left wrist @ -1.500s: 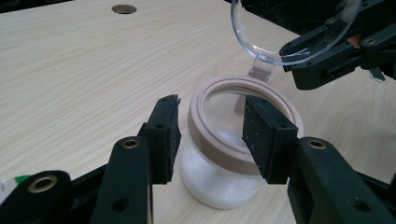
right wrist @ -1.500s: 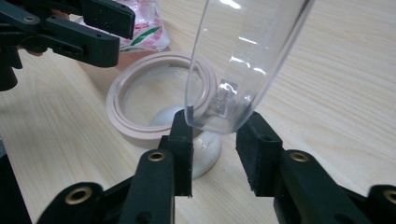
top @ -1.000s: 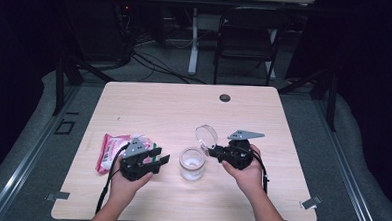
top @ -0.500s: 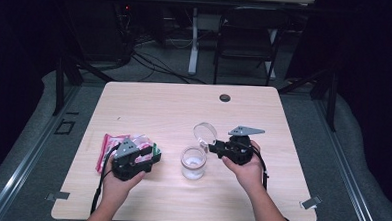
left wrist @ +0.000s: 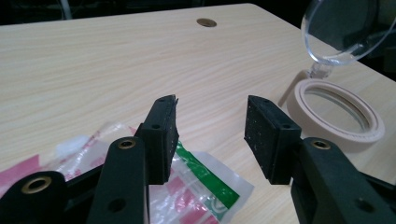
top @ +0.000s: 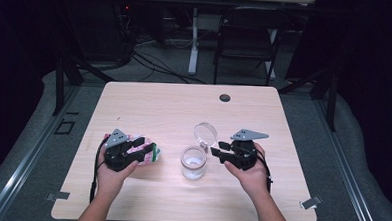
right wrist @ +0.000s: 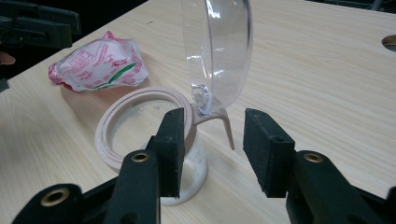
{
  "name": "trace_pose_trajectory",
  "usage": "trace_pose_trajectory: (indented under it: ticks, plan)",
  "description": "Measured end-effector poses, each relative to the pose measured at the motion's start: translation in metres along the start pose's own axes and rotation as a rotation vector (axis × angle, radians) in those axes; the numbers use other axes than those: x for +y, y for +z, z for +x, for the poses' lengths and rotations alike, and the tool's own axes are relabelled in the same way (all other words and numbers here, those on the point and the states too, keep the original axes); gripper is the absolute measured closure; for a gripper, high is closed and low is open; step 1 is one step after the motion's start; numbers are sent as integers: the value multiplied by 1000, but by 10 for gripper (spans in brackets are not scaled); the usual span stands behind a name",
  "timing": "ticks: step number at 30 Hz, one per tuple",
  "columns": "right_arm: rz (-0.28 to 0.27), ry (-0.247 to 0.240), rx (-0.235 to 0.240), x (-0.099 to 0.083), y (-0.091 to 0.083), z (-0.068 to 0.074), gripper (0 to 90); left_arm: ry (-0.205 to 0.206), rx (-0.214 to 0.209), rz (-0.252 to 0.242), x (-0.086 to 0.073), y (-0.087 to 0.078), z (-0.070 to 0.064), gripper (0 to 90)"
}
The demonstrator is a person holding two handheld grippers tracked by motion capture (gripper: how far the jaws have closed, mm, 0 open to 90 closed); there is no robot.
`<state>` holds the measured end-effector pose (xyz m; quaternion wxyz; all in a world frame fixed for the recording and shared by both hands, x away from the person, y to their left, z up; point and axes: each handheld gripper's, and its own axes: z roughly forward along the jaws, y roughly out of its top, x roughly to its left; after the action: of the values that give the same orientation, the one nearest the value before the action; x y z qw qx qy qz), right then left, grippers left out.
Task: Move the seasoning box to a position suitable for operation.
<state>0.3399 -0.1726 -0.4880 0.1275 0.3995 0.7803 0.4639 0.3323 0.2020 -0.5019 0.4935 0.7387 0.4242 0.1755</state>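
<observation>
Tongs both agape, empty: left (top: 141,146) over packet (top: 149,153), right (top: 218,149) beside open-lidded jar (top: 193,162).

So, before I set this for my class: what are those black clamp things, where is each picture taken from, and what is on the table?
A person sits at a wooden table and holds a hand-worked gripper in each hand, each with two black fingers. The high view looks down from above: the left gripper is over a pink and white snack packet, and the right gripper points at a clear jar whose hinged lid stands open. The other two pictures come from cameras riding on the grippers. The left gripper view shows its fingers apart above the packet; the right gripper view shows its fingers apart beside the jar's hinge. Nothing is held.
</observation>
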Motion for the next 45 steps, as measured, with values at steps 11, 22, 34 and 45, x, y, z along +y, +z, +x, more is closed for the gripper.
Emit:
trace_pose_trajectory:
  ticks: [11,22,34,45]
  plan:
    - [50,-3,23,-3,0,20,577,8,34,4,3,-3,4,540]
    - [83,-17,-30,-11,30,37,550,23,45,34,-5,-5,4,536]
    - [103,13,11,-9,32,26,640,9,66,32,-8,-9,8,536]
    - [90,23,11,-5,22,19,642,16,76,23,-7,-11,10,536]
